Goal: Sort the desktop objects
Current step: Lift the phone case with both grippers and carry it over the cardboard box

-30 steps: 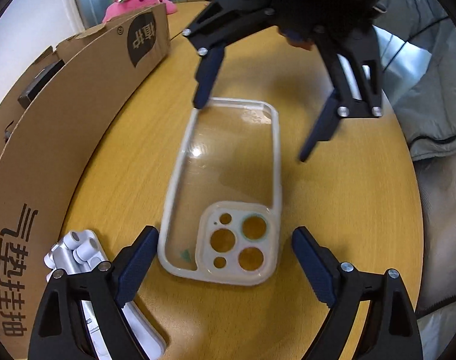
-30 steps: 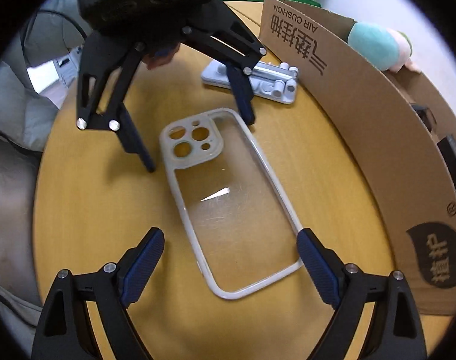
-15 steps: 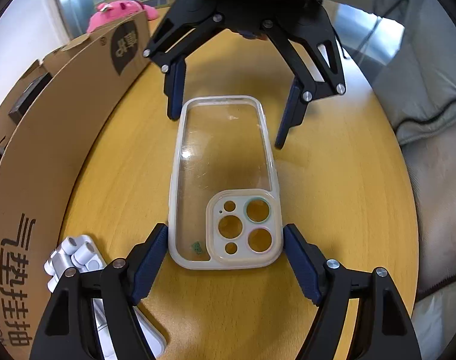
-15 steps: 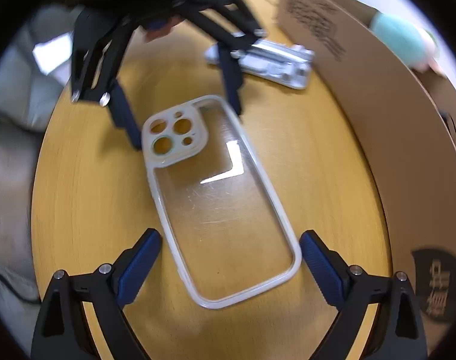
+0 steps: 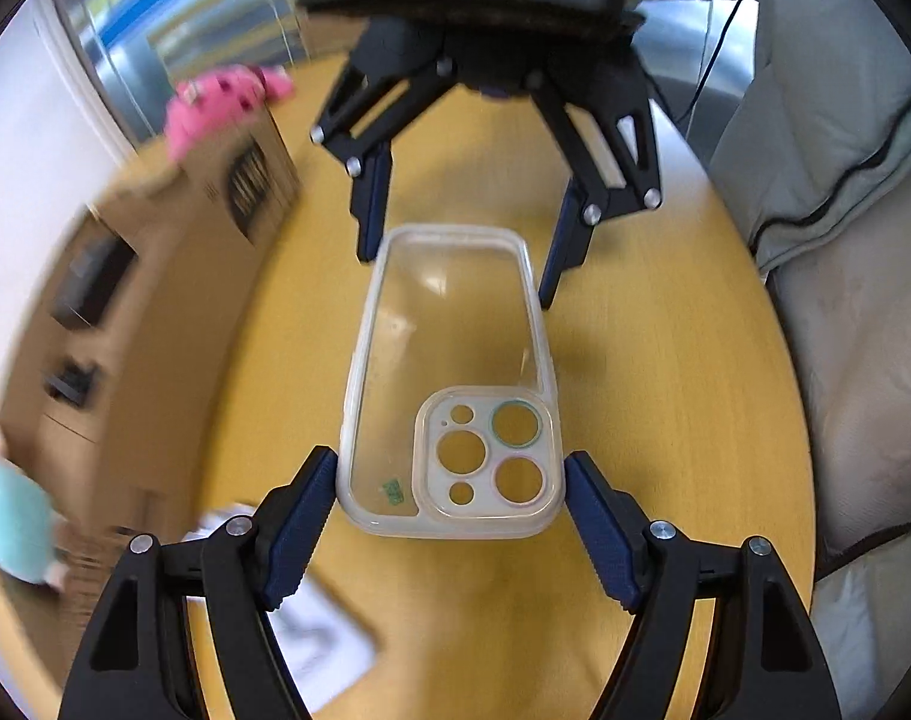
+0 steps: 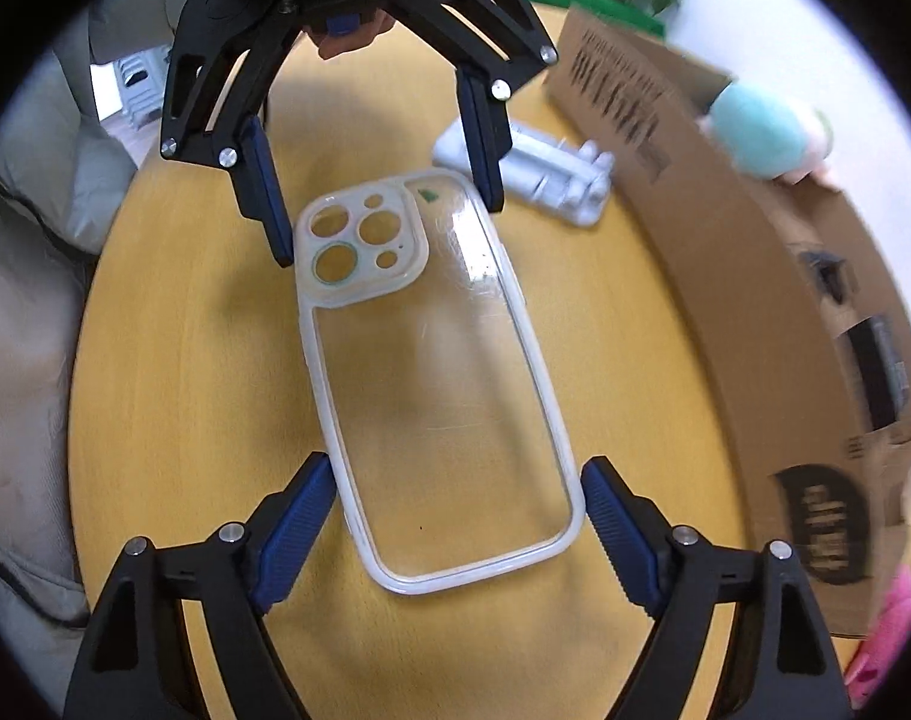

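Note:
A clear phone case (image 5: pixel 449 384) with a whitish rim and camera cut-outs is held between both grippers above the round wooden table (image 5: pixel 665 360). My left gripper (image 5: pixel 450 480) is shut on its camera end, one blue pad against each long side. My right gripper (image 6: pixel 457 492) is shut on the plain end, also visible in the left wrist view (image 5: pixel 455 252). The case (image 6: pixel 437 372) looks lifted off the wood. The left gripper shows in the right wrist view (image 6: pixel 389 228).
A brown cardboard box (image 6: pixel 755 276) with black print runs along one side of the table (image 6: pixel 185 360). A white folding stand (image 6: pixel 551 180) lies near it. A teal plush (image 6: pixel 767 132) and a pink plush (image 5: pixel 221 102) sit on the box. Grey cushions (image 5: pixel 845 240) lie beside the table.
Both grippers closed in from open onto the two ends of the case. The case and the views have risen away from the table; the box side is blurred by motion.

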Motion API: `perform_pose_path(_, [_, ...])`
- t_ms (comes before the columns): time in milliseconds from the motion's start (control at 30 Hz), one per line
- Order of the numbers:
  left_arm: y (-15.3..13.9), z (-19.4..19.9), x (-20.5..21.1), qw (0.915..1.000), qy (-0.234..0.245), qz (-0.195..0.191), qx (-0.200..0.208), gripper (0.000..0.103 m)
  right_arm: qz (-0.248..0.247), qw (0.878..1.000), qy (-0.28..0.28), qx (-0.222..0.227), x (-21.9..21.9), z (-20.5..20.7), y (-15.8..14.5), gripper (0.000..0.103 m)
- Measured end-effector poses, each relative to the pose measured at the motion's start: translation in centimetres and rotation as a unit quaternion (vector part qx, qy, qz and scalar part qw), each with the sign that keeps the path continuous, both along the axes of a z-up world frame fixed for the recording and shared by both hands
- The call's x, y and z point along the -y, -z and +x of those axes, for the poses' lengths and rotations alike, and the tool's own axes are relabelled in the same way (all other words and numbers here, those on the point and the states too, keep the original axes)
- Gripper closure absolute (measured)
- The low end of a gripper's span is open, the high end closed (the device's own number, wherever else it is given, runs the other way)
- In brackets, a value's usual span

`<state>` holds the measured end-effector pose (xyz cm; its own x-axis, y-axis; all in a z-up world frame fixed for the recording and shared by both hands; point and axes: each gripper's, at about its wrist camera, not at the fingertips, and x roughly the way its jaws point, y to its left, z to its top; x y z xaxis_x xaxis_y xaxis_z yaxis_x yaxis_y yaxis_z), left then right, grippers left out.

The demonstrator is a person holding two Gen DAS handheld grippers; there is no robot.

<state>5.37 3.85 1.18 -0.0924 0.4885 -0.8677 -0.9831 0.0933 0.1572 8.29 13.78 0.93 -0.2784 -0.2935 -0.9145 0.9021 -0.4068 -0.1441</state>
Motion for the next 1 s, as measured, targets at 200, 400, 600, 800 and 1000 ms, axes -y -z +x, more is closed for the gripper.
perform_pose_path(200, [-6.1,-1.3,0.0,0.9945,0.008,0.014,-0.103,0.023,-0.006,0.996,0.009,-0.086,0.2,-1.3,-6.4,0.02])
perform_pose_path(400, [-11.0,-2.8,3.2,0.982,0.002,0.028,-0.187,0.023,-0.014,0.99,0.005,-0.144,2.0,-0.6,-12.2,0.02])
perform_pose_path(600, [-14.2,-6.5,4.4,0.9738,-0.027,0.007,-0.226,0.023,0.006,0.981,-0.016,-0.193,5.1,-3.8,-15.8,0.02])
perform_pose_path(800, [-13.5,-13.8,4.2,0.9739,-0.059,-0.027,-0.218,0.023,0.006,0.981,-0.026,-0.193,6.7,-9.5,-16.4,0.021])
perform_pose_path(1000, [-9.4,-20.1,4.0,0.9815,-0.079,-0.074,-0.158,0.023,-0.003,0.986,-0.027,-0.162,7.6,-15.2,-13.0,0.021])
